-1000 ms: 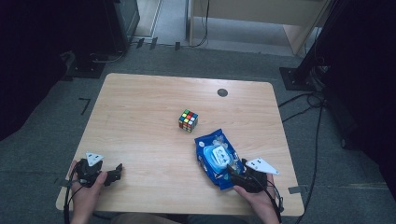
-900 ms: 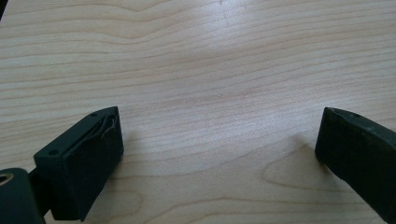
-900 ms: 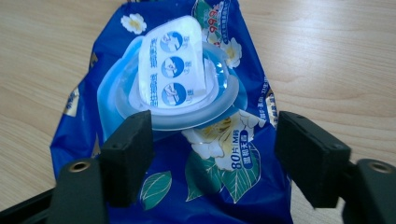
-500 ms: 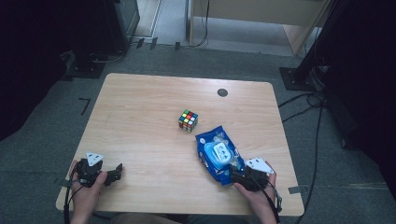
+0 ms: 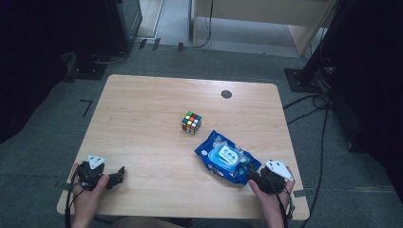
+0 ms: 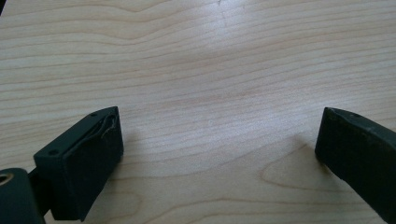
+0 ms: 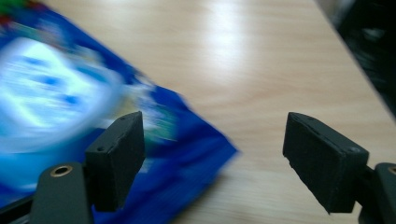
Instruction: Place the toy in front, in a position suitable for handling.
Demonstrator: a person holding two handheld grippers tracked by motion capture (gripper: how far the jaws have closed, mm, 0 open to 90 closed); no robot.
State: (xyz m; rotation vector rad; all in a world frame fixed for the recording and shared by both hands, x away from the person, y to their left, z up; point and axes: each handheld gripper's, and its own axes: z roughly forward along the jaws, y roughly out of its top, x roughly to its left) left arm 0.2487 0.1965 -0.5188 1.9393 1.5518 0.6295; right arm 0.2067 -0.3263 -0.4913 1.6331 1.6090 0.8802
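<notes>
Wet-wipes pack (image 5: 227,158): blue soft pack with a white flap lid on top, lying flat on the right half of the worktop (image 5: 157,123), set askew with one corner toward the person.
Pack in the right gripper view: blurred blue wrapper (image 7: 70,112), its near corner reaching in between the two fingers and running behind the left-hand one (image 7: 116,158).
Right gripper (image 5: 254,175): at the pack's near right corner, close to the worktop's front edge, held in the person's right hand (image 5: 272,197).
Right gripper fingers: spread wide; they have just been opening, with the pack's corner lying between them and neither pad pressing on it, so the pack is released.
Left gripper (image 5: 118,175): low over the front left of the worktop, held in the person's left hand (image 5: 88,194), well apart from the pack.
Left gripper fingers (image 6: 86,158): spread wide over bare wood, nothing between them.
Rubik's cube (image 5: 191,122): near the middle of the worktop, just beyond the pack's far left corner and apart from it.
Round dark cap (image 5: 226,94): set into the worktop near its far edge.
</notes>
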